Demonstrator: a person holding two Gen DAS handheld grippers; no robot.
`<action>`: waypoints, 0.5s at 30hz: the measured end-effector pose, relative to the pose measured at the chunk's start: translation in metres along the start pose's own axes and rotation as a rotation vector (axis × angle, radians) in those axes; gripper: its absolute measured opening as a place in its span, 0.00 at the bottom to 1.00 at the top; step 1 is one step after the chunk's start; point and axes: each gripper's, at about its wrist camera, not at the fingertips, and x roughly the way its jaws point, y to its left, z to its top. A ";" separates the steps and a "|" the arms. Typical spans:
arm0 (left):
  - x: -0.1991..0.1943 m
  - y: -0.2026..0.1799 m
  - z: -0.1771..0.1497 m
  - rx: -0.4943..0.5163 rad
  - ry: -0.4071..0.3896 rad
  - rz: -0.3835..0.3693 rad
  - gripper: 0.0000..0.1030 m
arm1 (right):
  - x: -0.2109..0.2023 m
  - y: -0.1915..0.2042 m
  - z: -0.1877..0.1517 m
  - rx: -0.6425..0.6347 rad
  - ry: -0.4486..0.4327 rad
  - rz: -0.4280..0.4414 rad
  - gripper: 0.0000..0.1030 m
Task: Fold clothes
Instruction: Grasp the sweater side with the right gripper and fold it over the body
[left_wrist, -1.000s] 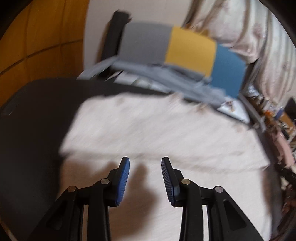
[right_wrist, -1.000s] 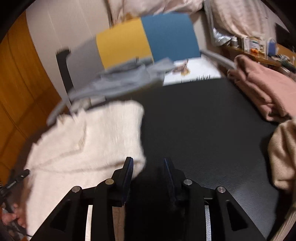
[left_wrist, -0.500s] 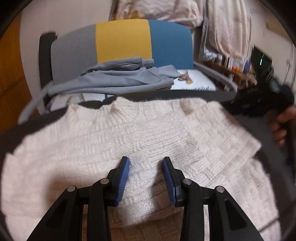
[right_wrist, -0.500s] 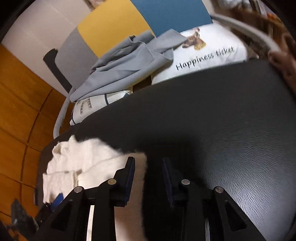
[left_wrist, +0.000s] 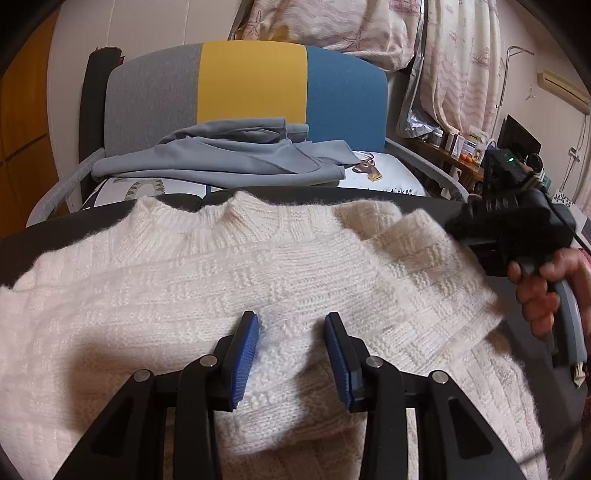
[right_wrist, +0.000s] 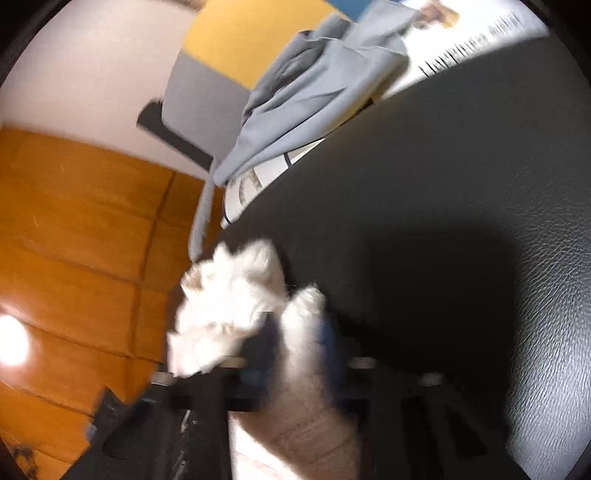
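Left gripper (left_wrist: 291, 350): jaws parted over a raised ridge of the cream knit sweater (left_wrist: 258, 280); the blue pads do not press it.
Right gripper (right_wrist: 295, 332): blurred; its jaws have just been closing and now pinch a bunched edge of the sweater (right_wrist: 236, 306).
Sweater: spread across the black table (left_wrist: 55, 236), collar toward the far edge, the right-hand part doubled over the body.
Progress: judged early; one side looks turned in, the rest unfolded, nothing squared or stacked.
Remaining: probably the other side, then the lengthwise fold.
Grey garment (left_wrist: 221, 162): heaped on the striped chair (left_wrist: 251, 81) beyond the table, unfolded.
Containers: none visible.
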 end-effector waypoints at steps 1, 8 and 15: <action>0.001 0.000 0.000 -0.002 0.000 -0.002 0.37 | -0.001 0.009 -0.004 -0.046 -0.015 -0.043 0.12; 0.001 0.001 0.000 -0.007 -0.001 -0.007 0.37 | -0.032 0.065 -0.027 -0.463 -0.299 -0.575 0.11; 0.001 0.004 0.001 -0.012 0.000 -0.014 0.37 | 0.001 0.043 -0.029 -0.491 -0.196 -0.751 0.14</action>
